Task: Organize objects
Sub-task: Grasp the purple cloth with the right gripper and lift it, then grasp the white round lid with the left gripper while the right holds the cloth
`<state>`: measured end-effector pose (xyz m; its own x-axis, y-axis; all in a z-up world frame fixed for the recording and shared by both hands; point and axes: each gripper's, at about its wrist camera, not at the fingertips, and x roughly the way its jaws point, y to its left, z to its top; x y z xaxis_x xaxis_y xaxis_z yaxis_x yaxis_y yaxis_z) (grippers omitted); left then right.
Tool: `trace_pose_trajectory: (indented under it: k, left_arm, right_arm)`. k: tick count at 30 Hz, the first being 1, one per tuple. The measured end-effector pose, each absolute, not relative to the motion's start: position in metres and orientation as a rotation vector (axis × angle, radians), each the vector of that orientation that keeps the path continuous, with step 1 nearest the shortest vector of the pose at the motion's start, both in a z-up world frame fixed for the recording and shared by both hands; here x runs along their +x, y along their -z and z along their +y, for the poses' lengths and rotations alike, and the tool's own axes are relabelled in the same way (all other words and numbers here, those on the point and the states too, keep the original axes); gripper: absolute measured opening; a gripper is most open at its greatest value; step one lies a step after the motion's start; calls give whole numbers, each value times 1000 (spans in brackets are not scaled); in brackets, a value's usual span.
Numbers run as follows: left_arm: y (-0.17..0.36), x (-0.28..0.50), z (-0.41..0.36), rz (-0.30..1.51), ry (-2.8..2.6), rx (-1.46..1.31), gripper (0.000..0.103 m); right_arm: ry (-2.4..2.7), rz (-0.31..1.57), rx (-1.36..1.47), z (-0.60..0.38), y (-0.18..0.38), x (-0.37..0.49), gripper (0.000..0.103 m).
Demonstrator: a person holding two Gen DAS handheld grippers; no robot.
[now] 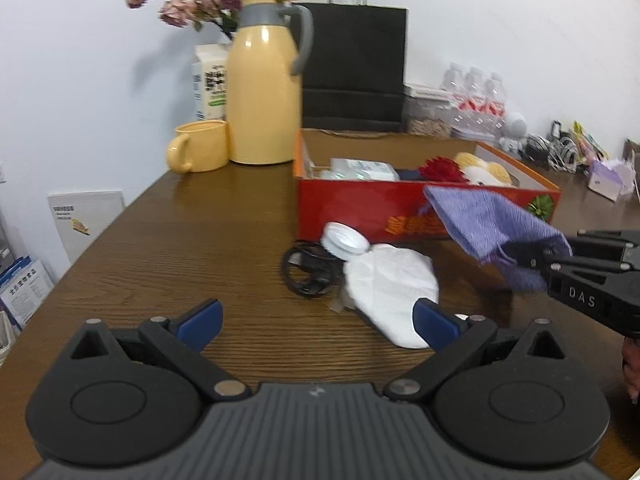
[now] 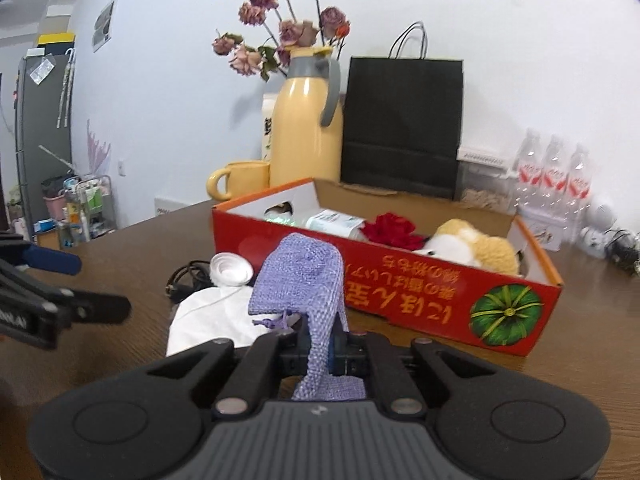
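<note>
My right gripper (image 2: 320,350) is shut on a purple knitted pouch (image 2: 306,280) and holds it above the table, just in front of the red box (image 2: 420,300). The pouch also shows in the left wrist view (image 1: 496,228), with the right gripper (image 1: 532,260) coming in from the right. The red box (image 1: 360,208) holds a plush toy (image 1: 484,170), a red flower (image 1: 442,168) and white packets (image 1: 360,168). My left gripper (image 1: 318,322) is open and empty above the table. A white cloth bag (image 1: 390,284), a white lid (image 1: 344,240) and a black cable (image 1: 306,270) lie ahead of it.
A yellow thermos jug (image 1: 264,88) and a yellow mug (image 1: 200,146) stand at the back left. A black paper bag (image 1: 354,64) stands behind the box. Water bottles (image 1: 476,100) and small clutter (image 1: 560,148) sit at the back right. The wooden table (image 1: 180,248) ends at the left.
</note>
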<state>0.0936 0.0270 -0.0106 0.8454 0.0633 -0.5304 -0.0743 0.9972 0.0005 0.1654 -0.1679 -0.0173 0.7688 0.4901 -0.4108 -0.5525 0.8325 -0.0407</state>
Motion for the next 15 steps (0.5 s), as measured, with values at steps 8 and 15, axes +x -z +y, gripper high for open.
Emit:
trace_pose_trajectory:
  k: [8, 15]
  left_arm:
    - [20, 105, -2, 585, 1, 25, 103]
    - [26, 113, -34, 574, 101, 87, 80]
  right_arm:
    - [-526, 375, -134, -182, 15, 163, 4]
    - [-491, 352, -121, -196, 15, 161, 4]
